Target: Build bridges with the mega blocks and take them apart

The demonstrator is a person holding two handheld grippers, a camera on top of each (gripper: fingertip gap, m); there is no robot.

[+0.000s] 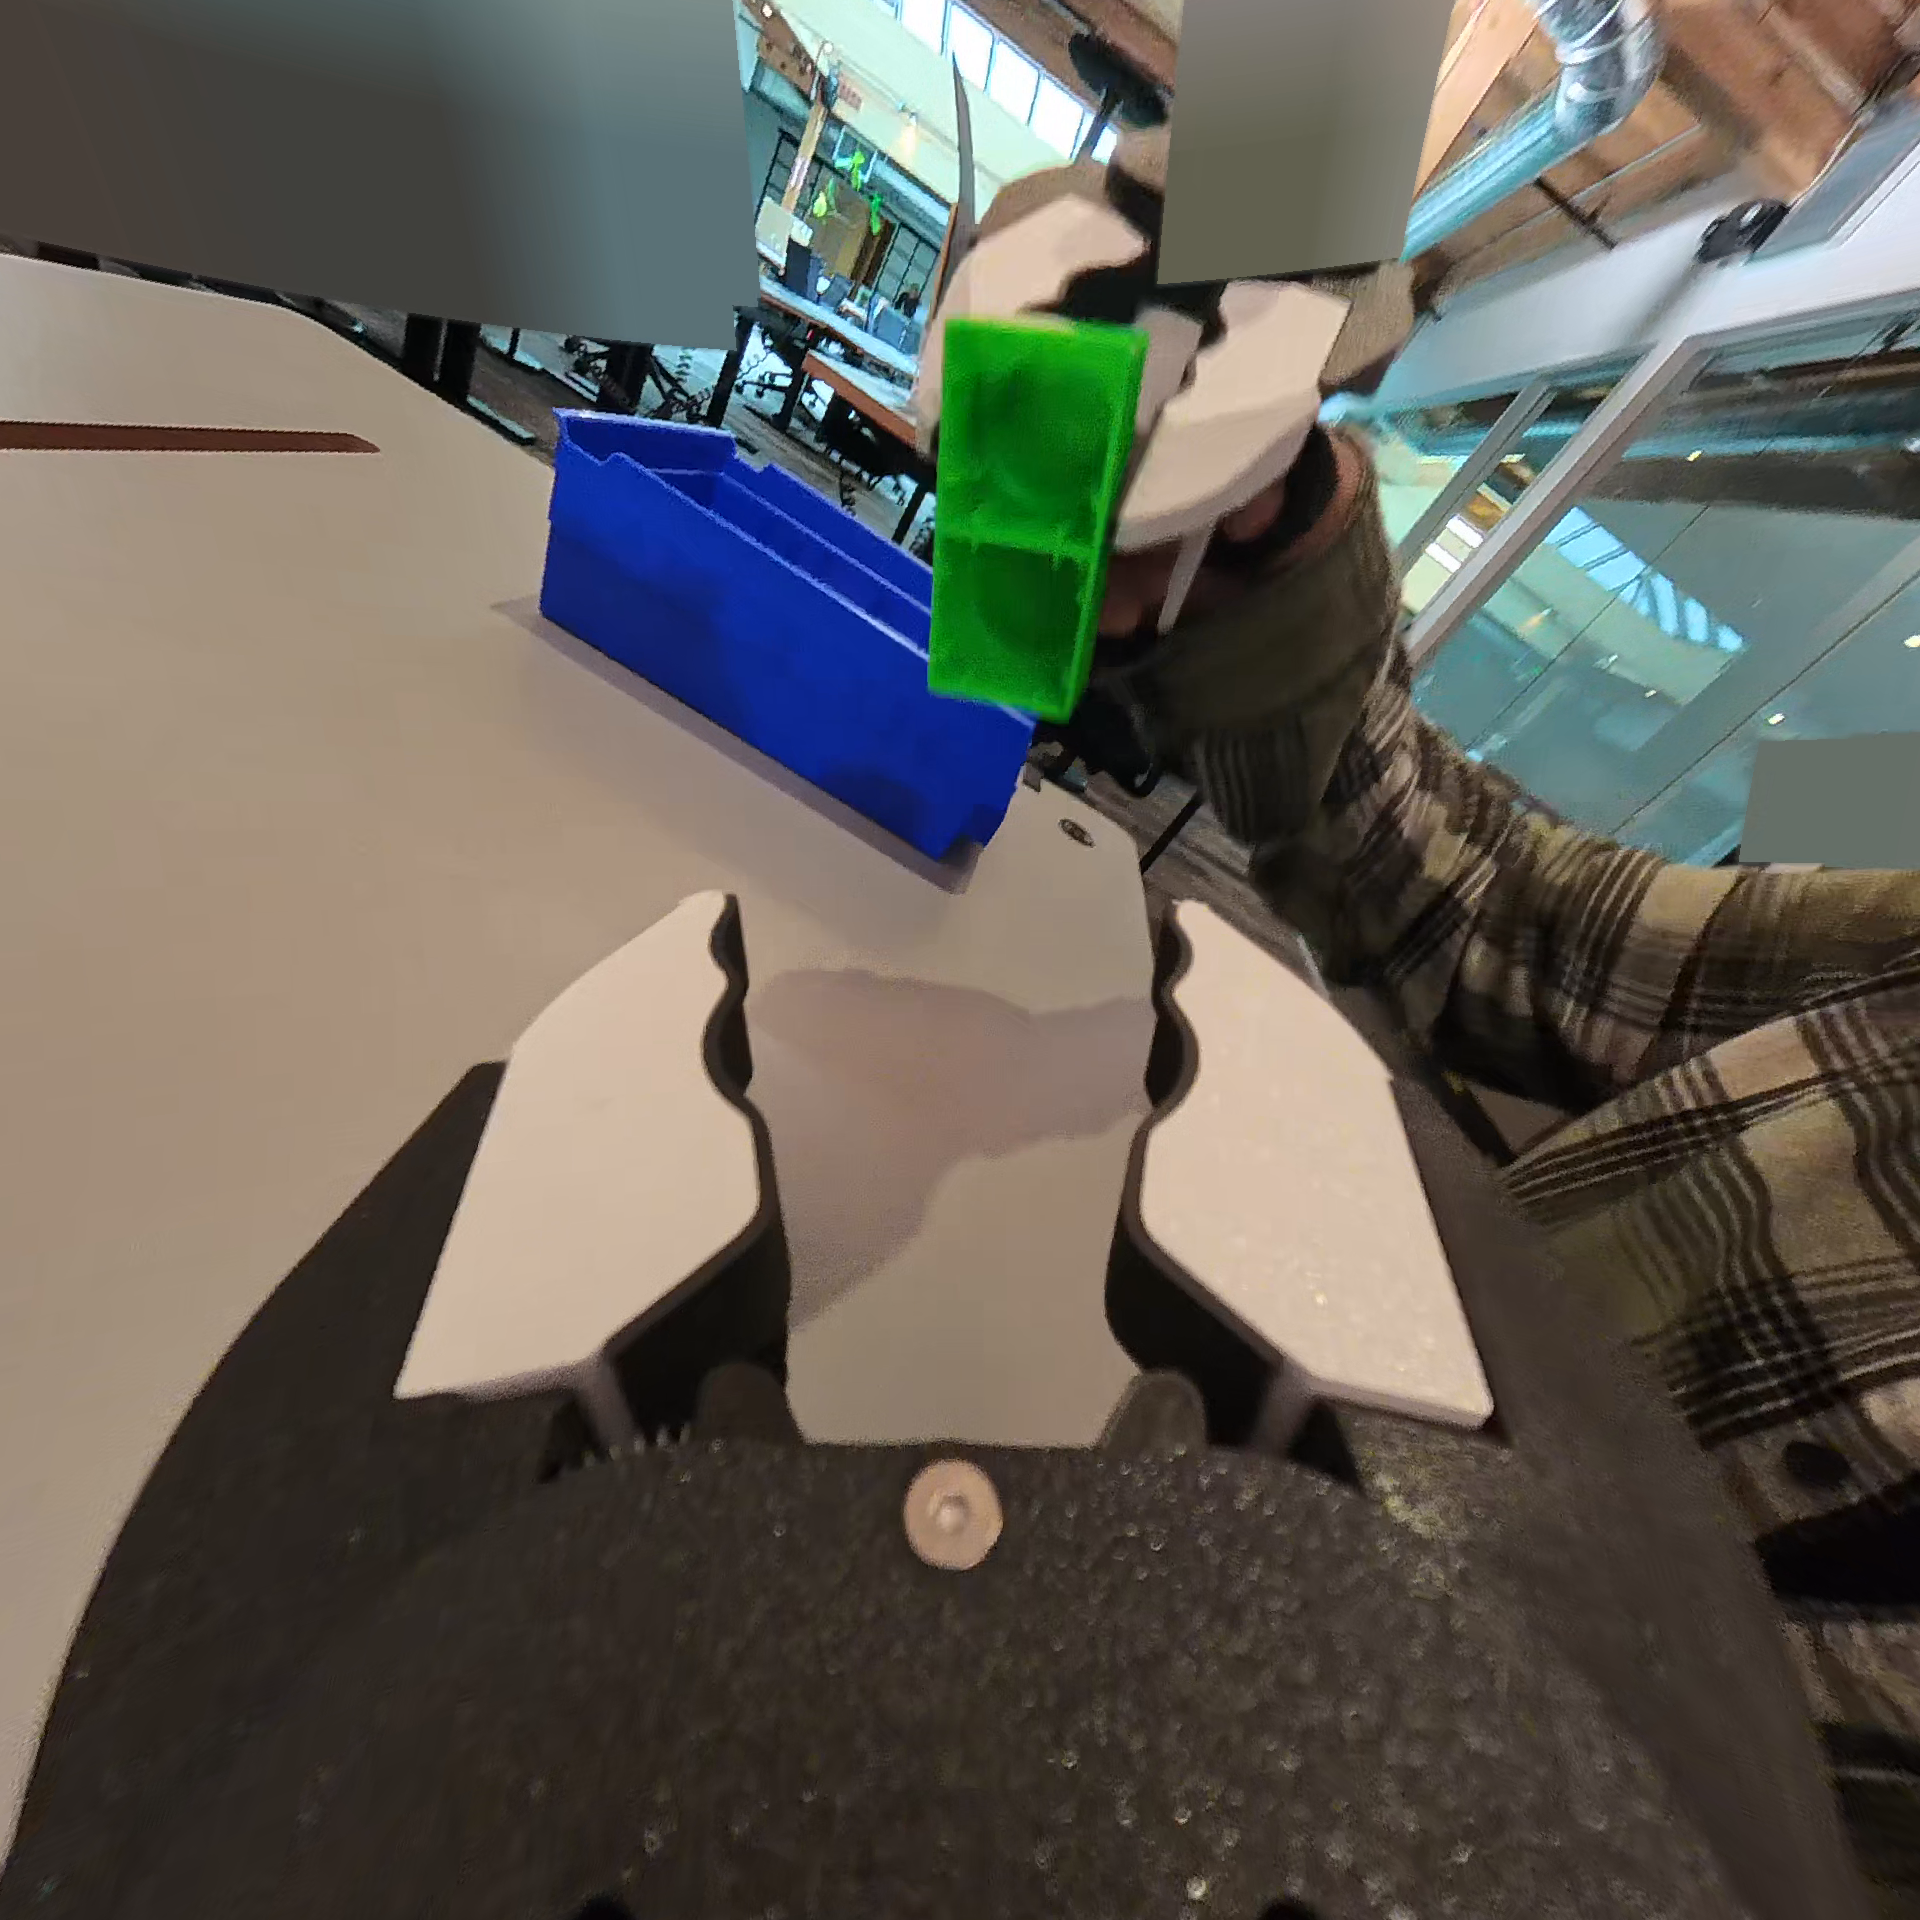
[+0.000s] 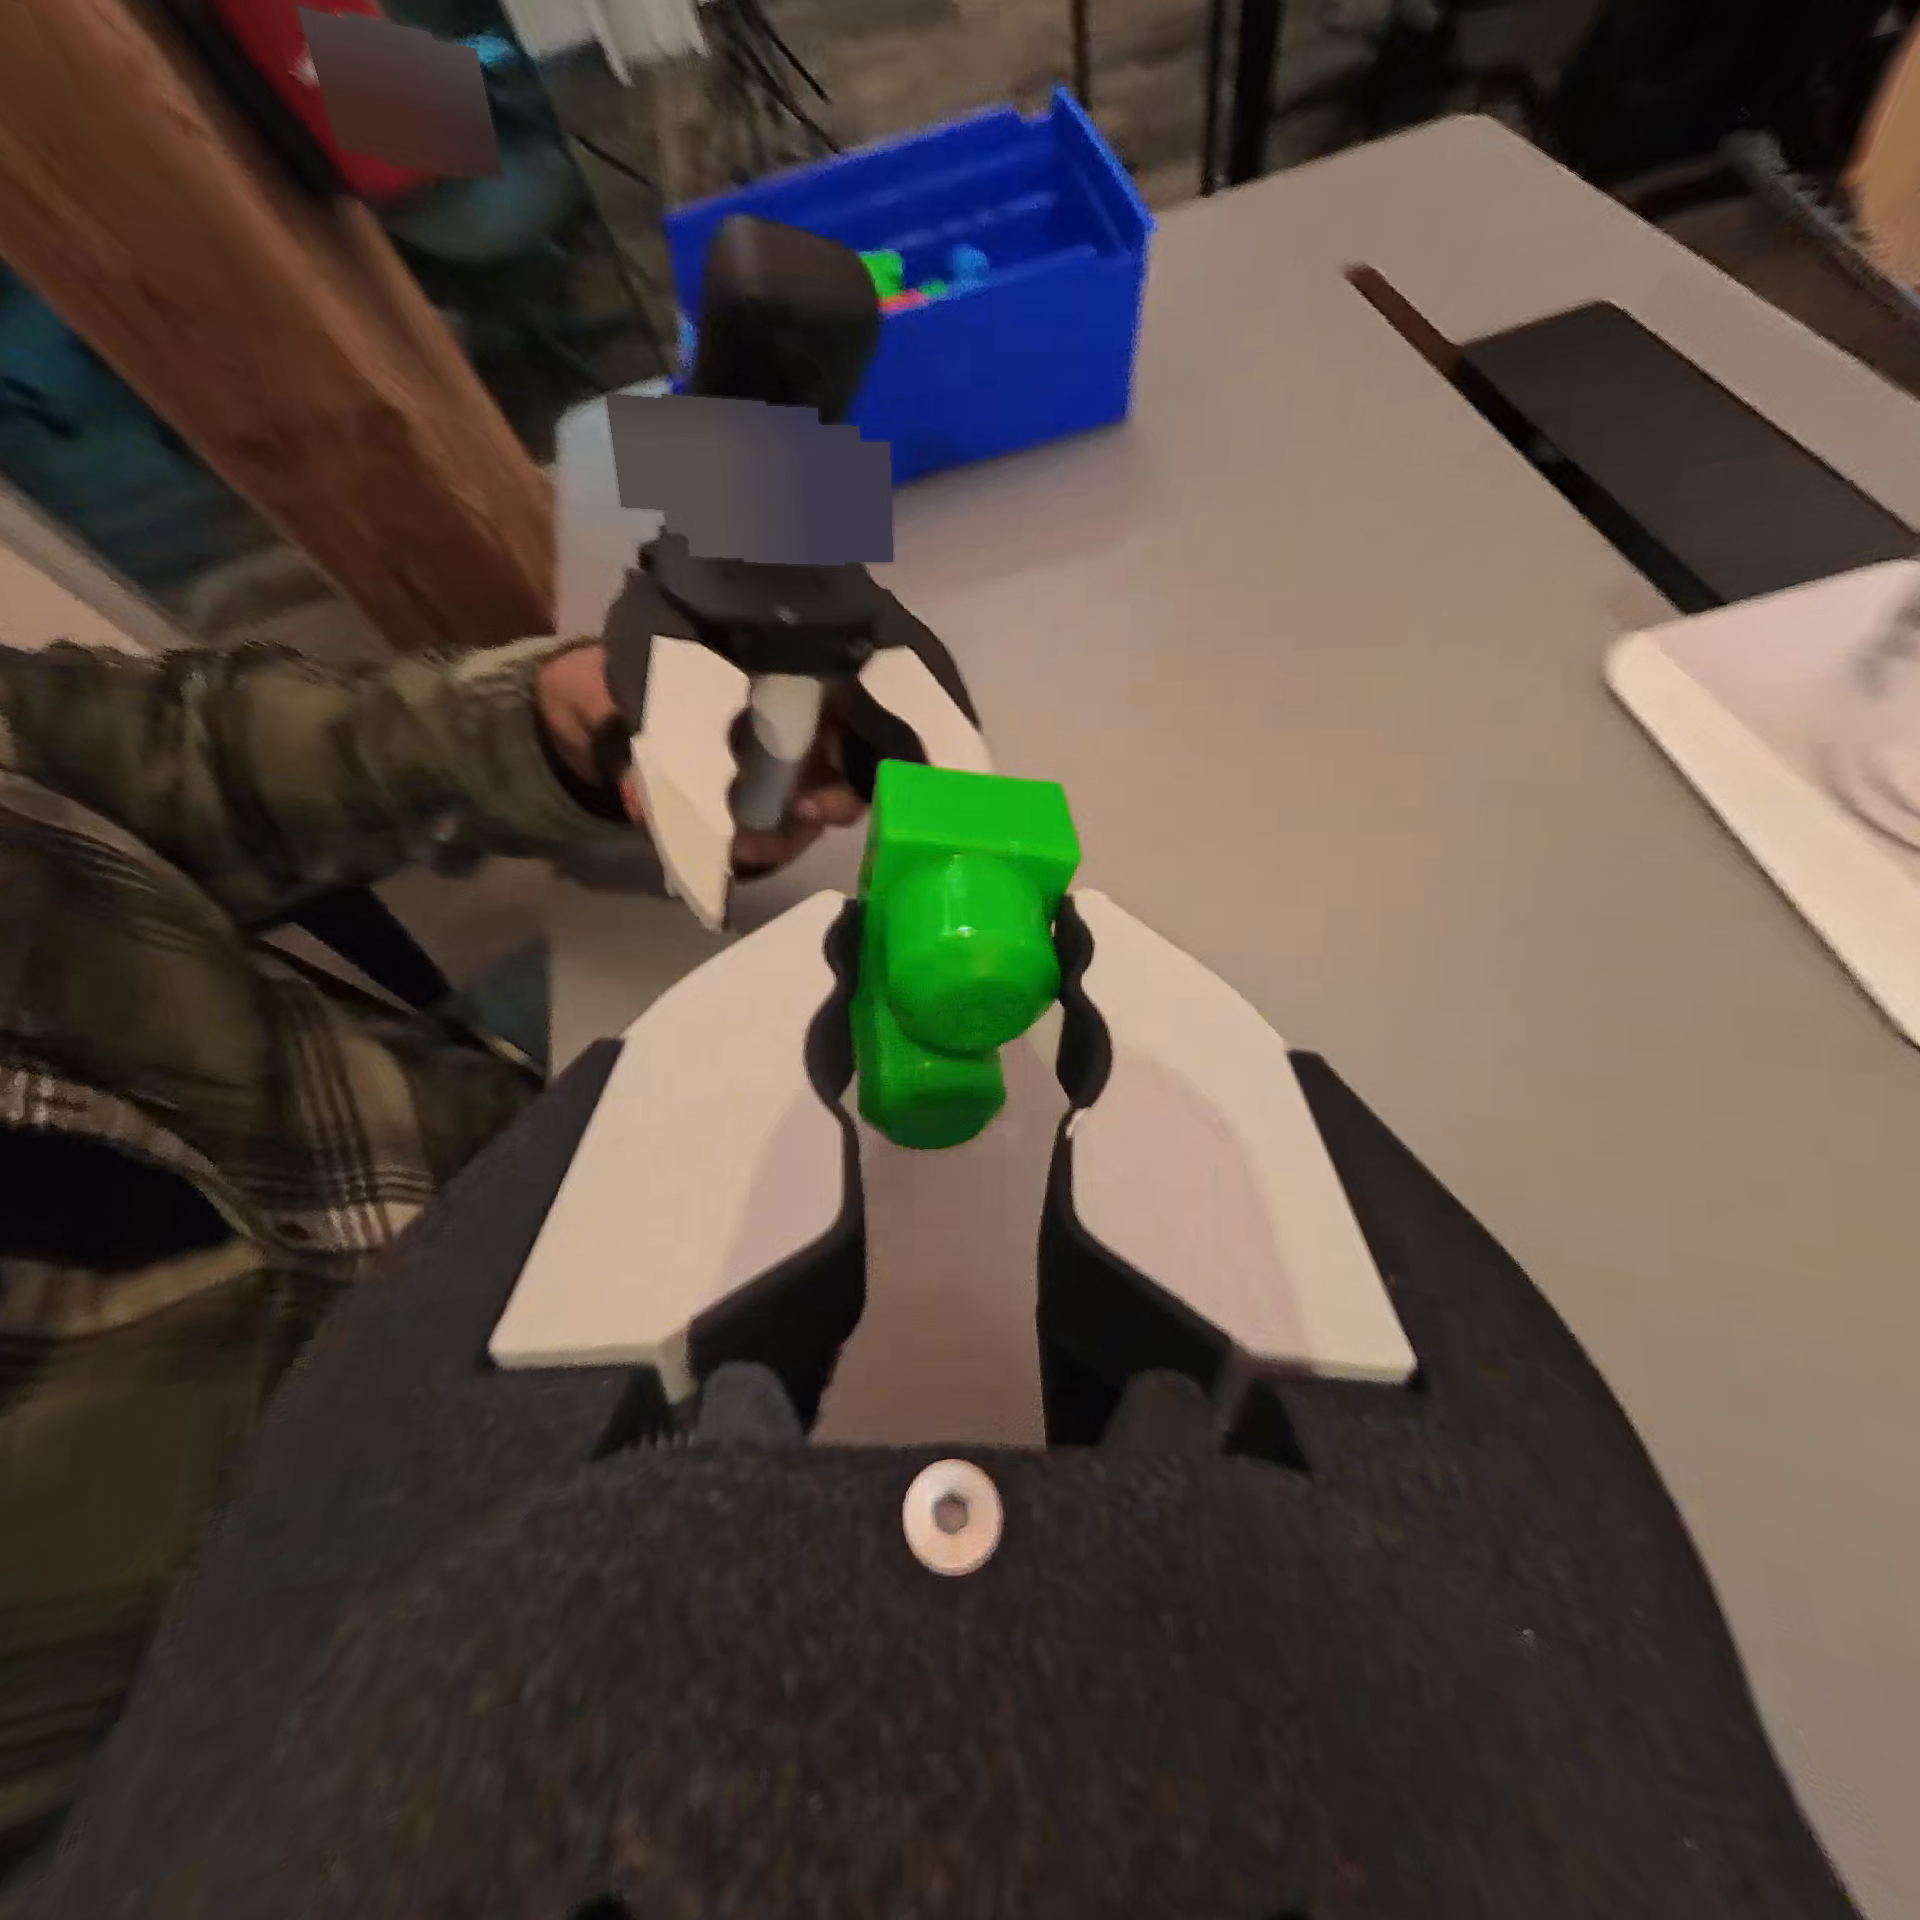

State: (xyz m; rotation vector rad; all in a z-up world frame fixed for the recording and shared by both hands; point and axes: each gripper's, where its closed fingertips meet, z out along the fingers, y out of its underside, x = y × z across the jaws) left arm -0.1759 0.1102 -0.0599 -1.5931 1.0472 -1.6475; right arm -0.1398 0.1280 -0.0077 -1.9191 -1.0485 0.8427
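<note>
Tongs first: my right gripper [image 2: 961, 997] is clamped on a green two-stud mega block [image 2: 951, 966] held in the air above the grey table [image 2: 1351, 831], my left gripper [image 1: 951, 1023] gapes wide and empty, and the blue bin [image 2: 997, 343] of blocks sits beyond.

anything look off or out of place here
Nothing stands out. The right gripper holds one green block in the air, the left gripper is open and empty, and the blue bin sits upright.
</note>
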